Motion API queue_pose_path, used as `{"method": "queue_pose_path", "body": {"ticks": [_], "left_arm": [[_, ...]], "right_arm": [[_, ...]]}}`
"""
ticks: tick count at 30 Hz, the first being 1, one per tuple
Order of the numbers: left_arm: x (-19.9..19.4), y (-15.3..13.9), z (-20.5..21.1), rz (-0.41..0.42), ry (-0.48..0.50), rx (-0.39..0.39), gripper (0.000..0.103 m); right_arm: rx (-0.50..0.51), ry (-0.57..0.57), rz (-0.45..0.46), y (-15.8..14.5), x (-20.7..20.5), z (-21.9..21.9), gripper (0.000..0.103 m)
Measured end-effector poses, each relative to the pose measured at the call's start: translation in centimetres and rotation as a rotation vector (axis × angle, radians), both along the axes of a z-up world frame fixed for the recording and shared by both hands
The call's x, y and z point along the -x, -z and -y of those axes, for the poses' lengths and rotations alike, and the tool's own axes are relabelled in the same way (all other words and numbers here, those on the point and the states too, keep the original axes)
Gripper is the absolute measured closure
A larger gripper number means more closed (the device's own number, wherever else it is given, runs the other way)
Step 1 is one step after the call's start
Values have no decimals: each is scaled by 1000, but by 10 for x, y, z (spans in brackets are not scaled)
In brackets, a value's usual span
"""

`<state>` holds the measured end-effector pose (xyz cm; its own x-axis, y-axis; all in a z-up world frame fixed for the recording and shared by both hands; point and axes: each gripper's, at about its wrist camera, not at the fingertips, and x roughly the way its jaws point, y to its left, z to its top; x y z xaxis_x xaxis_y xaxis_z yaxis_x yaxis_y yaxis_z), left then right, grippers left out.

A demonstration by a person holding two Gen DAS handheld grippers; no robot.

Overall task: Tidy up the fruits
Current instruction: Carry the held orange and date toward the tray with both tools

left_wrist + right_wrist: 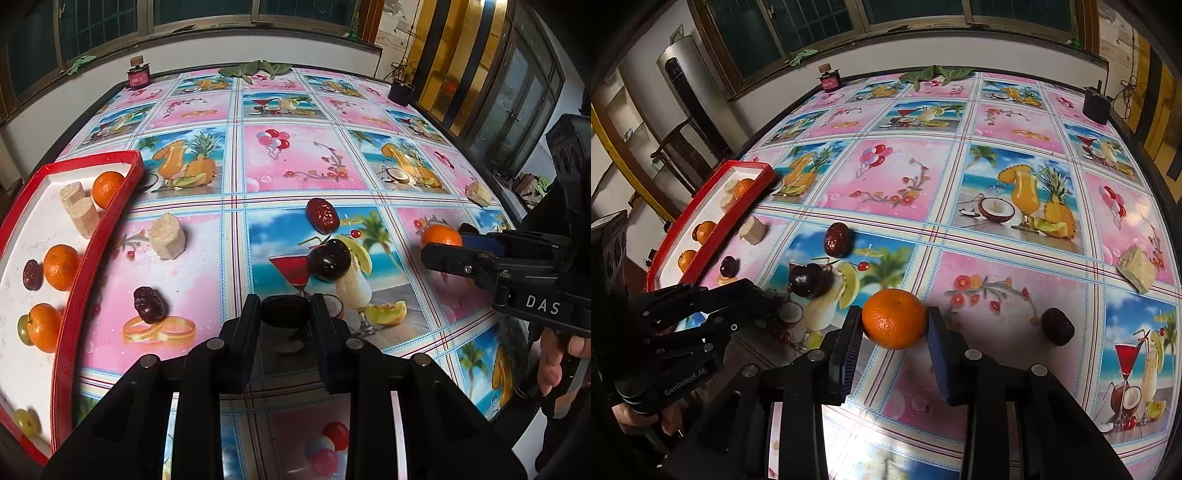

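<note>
Both hands are loaded, and the sorting looks roughly half done. The red-rimmed white tray (74, 295) at the left edge of the bench (295, 166) already holds three round oranges, a wrinkled dark red date, two pale beige biscuit blocks and a couple of green grapes.

Left out on the bright fruit-print cloth: a pale biscuit block (167, 236) just beside the tray rim, a dark wrinkled date (149, 304) near it, a red date (322, 215) farther out, a glossy dark plum (330, 259) in the middle, another dark date (1057, 326) to the right and a pale wafer block (1137, 267) well off near the right edge.

The left tongs (285, 310) are nearly closed, pads pressed on a dark wrinkled date (285, 309) held between the tips.

The right tongs (894, 320) stand a little wider, clamped on a round orange mandarin (894, 318), blue pads against both its sides; it appears lifted just clear of the cloth, though that is hard to be sure of.

Both pieces look bound for the tray, well to the left of each pair
</note>
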<state>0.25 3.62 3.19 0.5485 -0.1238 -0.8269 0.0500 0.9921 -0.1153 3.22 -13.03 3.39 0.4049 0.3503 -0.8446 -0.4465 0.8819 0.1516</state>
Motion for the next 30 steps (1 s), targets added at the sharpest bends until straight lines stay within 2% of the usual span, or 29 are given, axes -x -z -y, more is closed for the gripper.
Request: {"method": "queue_pose_path", "body": {"ticks": [10,30], "left_arm": [[9,-15,-16,32,-30,28,78],[27,-54,-63,111,-146,38,78]], "right_arm": [[-15,-29,13,-7,1,-16,68],[-87,-162,103,-56,10,-76,68]]}}
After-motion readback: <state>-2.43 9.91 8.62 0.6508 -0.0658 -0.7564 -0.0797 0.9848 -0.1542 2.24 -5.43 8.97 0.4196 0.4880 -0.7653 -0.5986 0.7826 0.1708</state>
